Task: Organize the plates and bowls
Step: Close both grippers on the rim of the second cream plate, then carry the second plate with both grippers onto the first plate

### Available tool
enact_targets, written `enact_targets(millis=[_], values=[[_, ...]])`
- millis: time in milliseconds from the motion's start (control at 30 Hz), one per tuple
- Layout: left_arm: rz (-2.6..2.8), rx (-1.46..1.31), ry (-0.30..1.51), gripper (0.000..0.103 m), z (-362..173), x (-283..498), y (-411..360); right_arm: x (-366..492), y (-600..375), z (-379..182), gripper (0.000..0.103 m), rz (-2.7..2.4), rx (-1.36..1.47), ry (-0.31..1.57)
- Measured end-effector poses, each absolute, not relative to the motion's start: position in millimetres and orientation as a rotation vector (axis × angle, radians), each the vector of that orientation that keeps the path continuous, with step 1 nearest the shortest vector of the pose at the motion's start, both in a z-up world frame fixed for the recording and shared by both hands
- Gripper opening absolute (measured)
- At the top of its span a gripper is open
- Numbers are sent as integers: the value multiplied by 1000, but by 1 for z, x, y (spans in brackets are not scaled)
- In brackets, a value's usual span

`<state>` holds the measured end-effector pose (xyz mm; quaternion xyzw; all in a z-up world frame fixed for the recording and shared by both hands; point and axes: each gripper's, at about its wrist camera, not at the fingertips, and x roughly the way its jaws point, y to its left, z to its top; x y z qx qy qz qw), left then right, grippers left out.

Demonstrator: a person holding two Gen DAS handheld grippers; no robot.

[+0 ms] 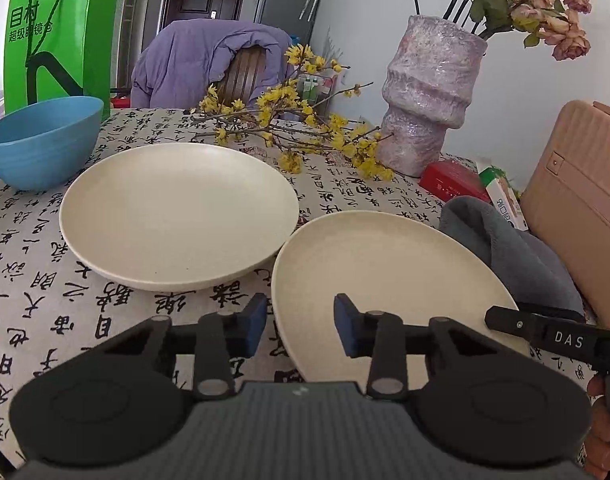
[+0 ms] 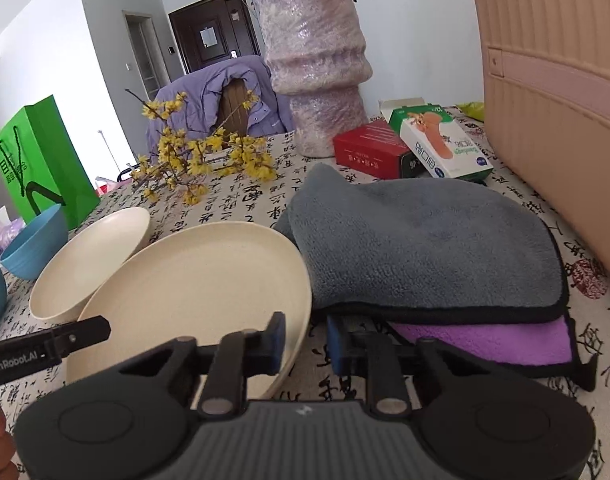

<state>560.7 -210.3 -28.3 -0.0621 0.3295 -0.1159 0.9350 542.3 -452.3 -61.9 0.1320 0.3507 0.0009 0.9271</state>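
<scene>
Left wrist: we see the left tongs (image 1: 301,322) part spread, straddling the left rim of the near plate (image 1: 385,280). One pad sits over the plate, one outside it, and neither visibly presses. That plate lies in front of the vase (image 1: 425,96), on the tablecloth (image 1: 45,280). The far plate (image 1: 177,216) lies left of the vase, its rim touching the near plate. The blue bowl (image 1: 41,144) sits well left of the vase.

Right wrist: the right tongs (image 2: 305,340) stand narrow, straddling the same plate's right rim. We see tablecloth between the rim and the outer pad, so no pinch. The grey towel (image 2: 425,248) lies in front of the vase, touching the plate's right edge.
</scene>
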Motion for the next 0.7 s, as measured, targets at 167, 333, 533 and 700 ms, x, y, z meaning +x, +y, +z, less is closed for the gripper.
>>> enact_targets(millis=[167,333,533,700], values=[[-215,-115,692,16,-34,569,-211,549,-451,-65,17,13,263,708],[-224,-94,708,11,-32,562,-210,547,-444,-61,11,0,217,700],[-236,-90,714,10,-26,531,-209,527,-446,-53,9,-18,213,698],[-233,-98,719,10,-20,493,-205,494,-444,-47,8,-10,211,694]])
